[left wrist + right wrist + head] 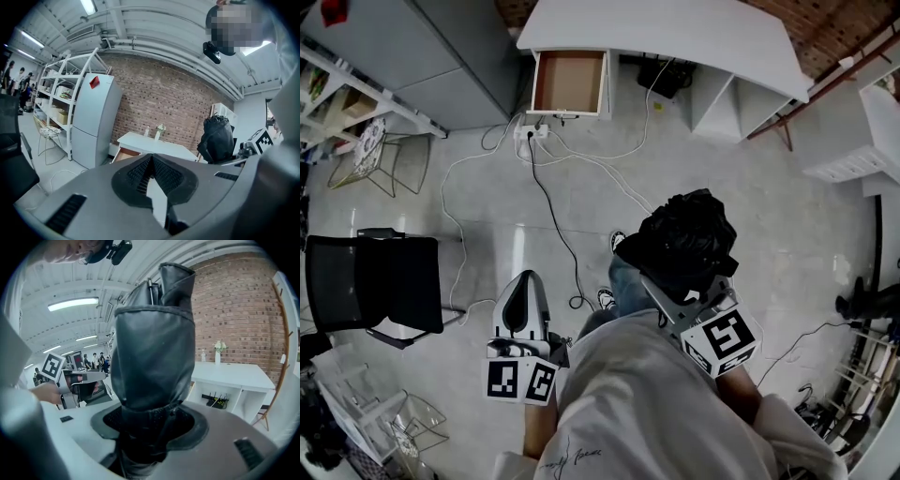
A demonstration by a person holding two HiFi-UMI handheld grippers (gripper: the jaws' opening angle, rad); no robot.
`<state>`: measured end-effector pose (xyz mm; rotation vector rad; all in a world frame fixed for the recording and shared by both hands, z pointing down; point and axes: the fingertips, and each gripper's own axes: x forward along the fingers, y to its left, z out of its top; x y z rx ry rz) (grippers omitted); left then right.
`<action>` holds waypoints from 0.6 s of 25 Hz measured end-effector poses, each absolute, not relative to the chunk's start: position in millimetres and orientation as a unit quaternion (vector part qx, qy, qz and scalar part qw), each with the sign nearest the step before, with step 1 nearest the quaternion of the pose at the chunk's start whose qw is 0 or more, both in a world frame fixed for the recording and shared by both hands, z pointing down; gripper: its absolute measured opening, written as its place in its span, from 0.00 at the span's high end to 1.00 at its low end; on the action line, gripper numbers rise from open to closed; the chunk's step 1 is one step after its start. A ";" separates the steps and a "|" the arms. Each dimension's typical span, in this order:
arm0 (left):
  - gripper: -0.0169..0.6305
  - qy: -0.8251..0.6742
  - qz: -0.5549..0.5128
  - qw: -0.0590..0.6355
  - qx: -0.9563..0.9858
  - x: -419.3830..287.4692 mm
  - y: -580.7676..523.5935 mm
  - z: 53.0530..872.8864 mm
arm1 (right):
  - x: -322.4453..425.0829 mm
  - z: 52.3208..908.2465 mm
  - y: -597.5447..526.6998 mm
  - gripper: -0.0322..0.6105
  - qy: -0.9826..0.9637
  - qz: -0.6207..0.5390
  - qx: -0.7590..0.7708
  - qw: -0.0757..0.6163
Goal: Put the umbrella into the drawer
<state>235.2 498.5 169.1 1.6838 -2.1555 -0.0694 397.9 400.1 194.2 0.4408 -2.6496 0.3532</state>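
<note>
My right gripper [673,281] is shut on a folded black umbrella [684,239], which stands up out of the jaws and hides the fingertips. In the right gripper view the umbrella [154,357] fills the middle, clamped low down by the gripper [152,427]. My left gripper [525,277] is shut and holds nothing; in its own view the pads [161,176] meet at the tip. The open drawer [570,82] hangs under the left end of the white desk [675,33], far ahead across the floor, its brown inside bare. From the left gripper the drawer [124,153] shows beyond the jaws.
Cables [553,216] and a power strip [530,131] lie on the floor between me and the drawer. A black chair [375,281] stands at the left, a wire stool [366,155] behind it. A grey fridge [459,56] stands left of the desk. White shelving [853,164] is at the right.
</note>
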 end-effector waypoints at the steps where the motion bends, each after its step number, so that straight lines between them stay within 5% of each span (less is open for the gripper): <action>1: 0.95 -0.771 -0.021 0.200 0.604 228.4 484.6 168.1 | 390.0 193.2 387.9 0.57 -0.956 0.126 0.156 0.213; 15: 0.95 -0.777 -0.012 0.192 0.600 170.2 344.2 159.7 | 323.3 201.7 253.1 0.57 -0.962 0.134 0.136 0.198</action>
